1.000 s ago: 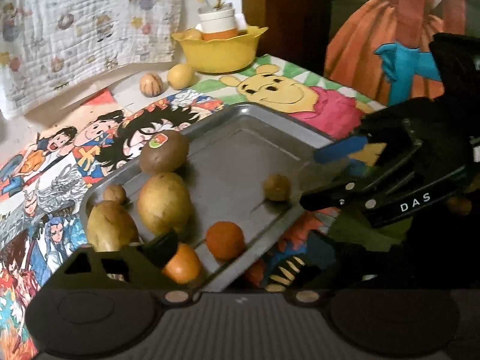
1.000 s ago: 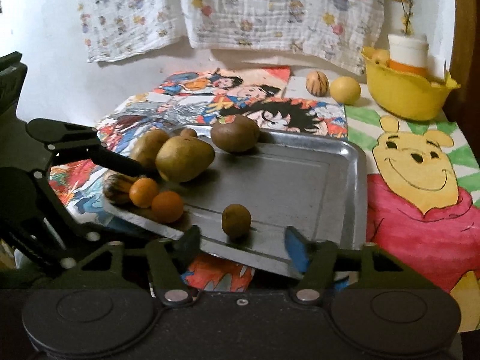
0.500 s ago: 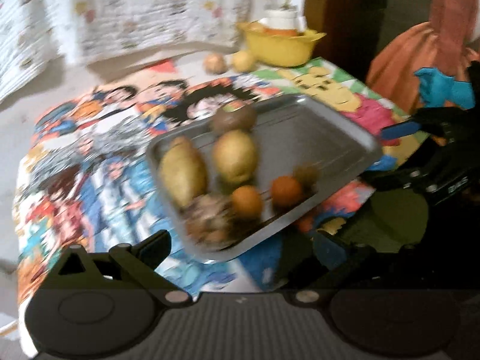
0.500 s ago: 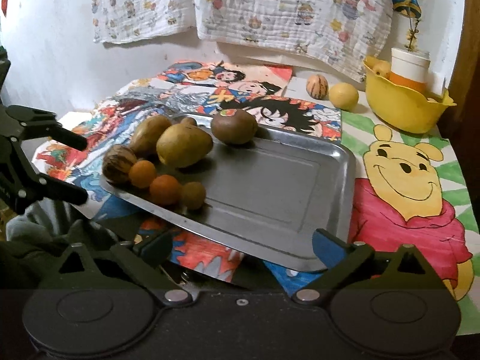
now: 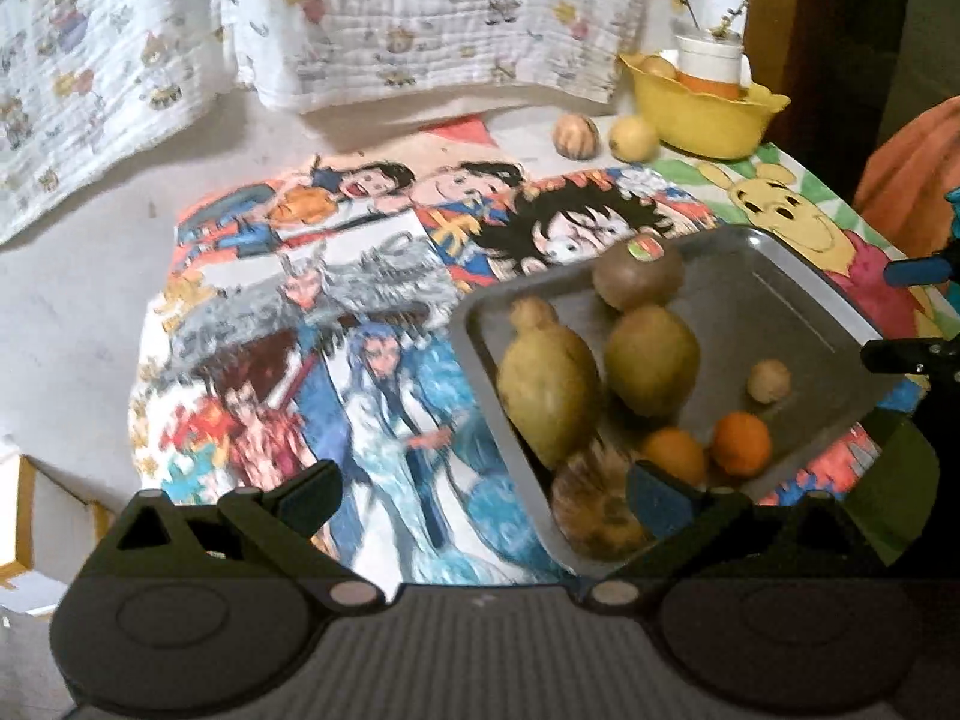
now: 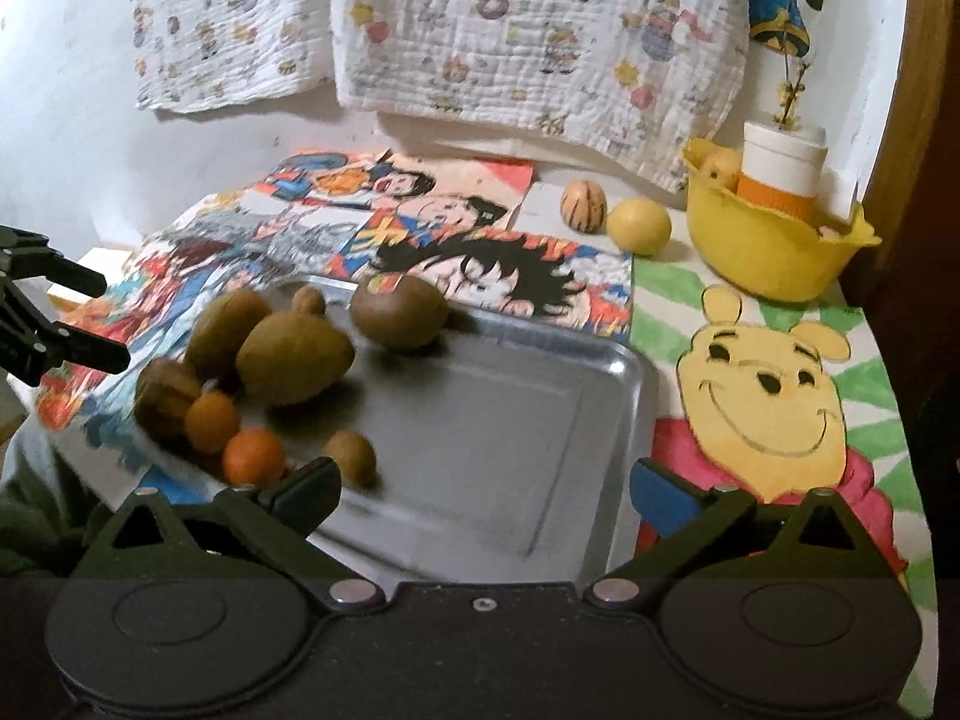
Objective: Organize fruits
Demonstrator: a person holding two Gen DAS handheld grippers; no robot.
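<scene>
Black and wide open, the right hand-held gripper (image 6: 486, 495) has just been spreading its jaws; only the near edge of the rectangular grey metal tray (image 6: 540, 420) shows between the fingers, with no pad pressing on it. The left hand-held gripper (image 5: 483, 495) also stands fully open and holds nothing, with the tray's near left corner just beside its right finger.

The tray lies on the cartoon-printed cloth (image 6: 480, 258) covering the surface. Fruit is grouped at the tray's left end:
- near: two small round orange fruits (image 6: 231, 438), a ribbed brown fruit (image 6: 162, 399) and a small brown fruit (image 6: 351, 456);
- behind: two large yellow-green oval fruits (image 6: 291, 357);
- far: a brown round fruit with a sticker (image 6: 399, 312).

At the far right, off the tray, a striped tan fruit (image 6: 583, 206) and a round yellow fruit (image 6: 638, 225) sit side by side next to a yellow plastic bowl (image 6: 768, 252) holding a white-and-orange cup (image 6: 783, 165).
</scene>
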